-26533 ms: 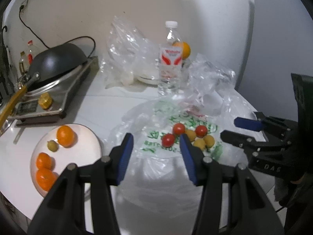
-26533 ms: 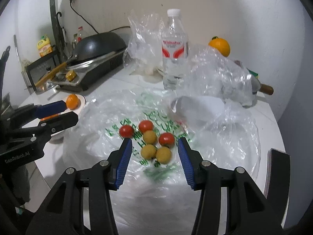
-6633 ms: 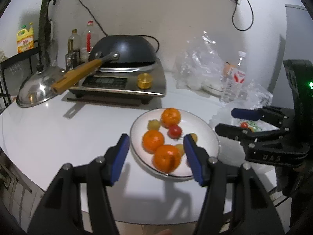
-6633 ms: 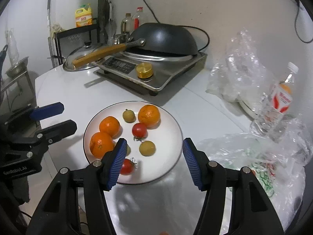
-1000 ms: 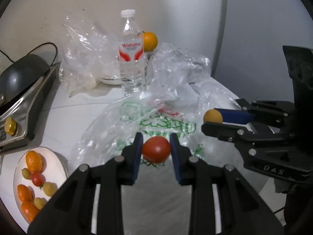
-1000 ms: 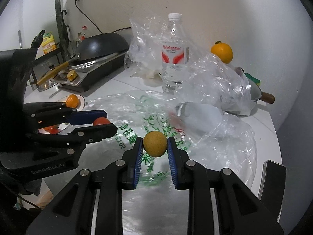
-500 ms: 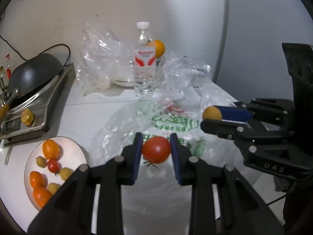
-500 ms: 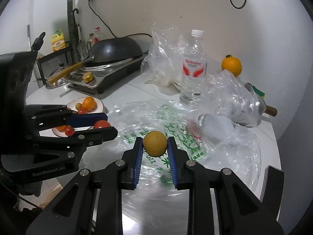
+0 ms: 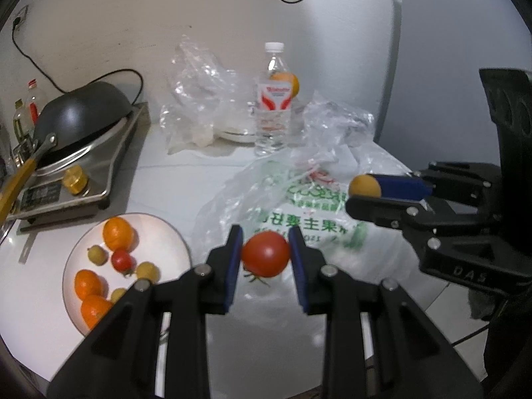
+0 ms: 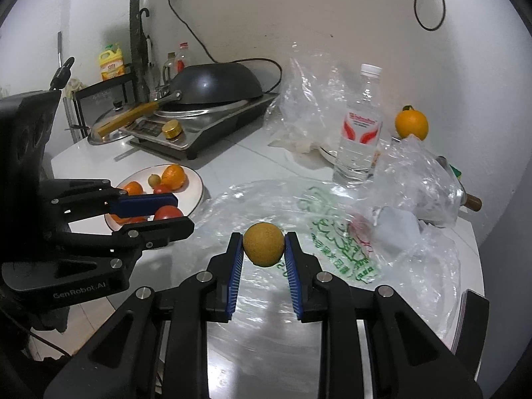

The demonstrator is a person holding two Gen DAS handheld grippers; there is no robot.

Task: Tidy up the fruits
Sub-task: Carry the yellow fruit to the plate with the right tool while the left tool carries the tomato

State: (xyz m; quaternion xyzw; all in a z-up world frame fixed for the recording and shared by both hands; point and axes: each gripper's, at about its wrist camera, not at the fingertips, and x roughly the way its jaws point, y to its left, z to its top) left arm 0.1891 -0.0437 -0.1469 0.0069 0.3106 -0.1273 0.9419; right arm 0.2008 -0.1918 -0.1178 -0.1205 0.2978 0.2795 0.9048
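My left gripper (image 9: 265, 254) is shut on a red tomato (image 9: 265, 253), held in the air above the printed plastic bag (image 9: 299, 212). My right gripper (image 10: 263, 245) is shut on a small yellow-brown round fruit (image 10: 263, 244), also above the bag. In the left wrist view the right gripper (image 9: 365, 191) shows at the right with the yellow fruit (image 9: 364, 185) at its tip. The white plate (image 9: 156, 232) lies at lower left, holding several oranges, a small tomato (image 9: 122, 259) and yellow fruits. In the right wrist view the left gripper (image 10: 166, 211) hangs just right of the plate (image 10: 196, 183).
An induction cooker with an upturned black wok (image 10: 216, 83) stands behind the plate. A water bottle (image 10: 360, 123), crumpled clear bags (image 10: 309, 99) and an orange (image 10: 411, 124) stand at the back. A pot lid (image 10: 106, 126) and sauce bottles sit far left. The table edge runs near the bottom.
Both grippers have carried their fruits leftward over the bag toward the plate; the plate and cooker have come further into view. Both grips are unchanged.
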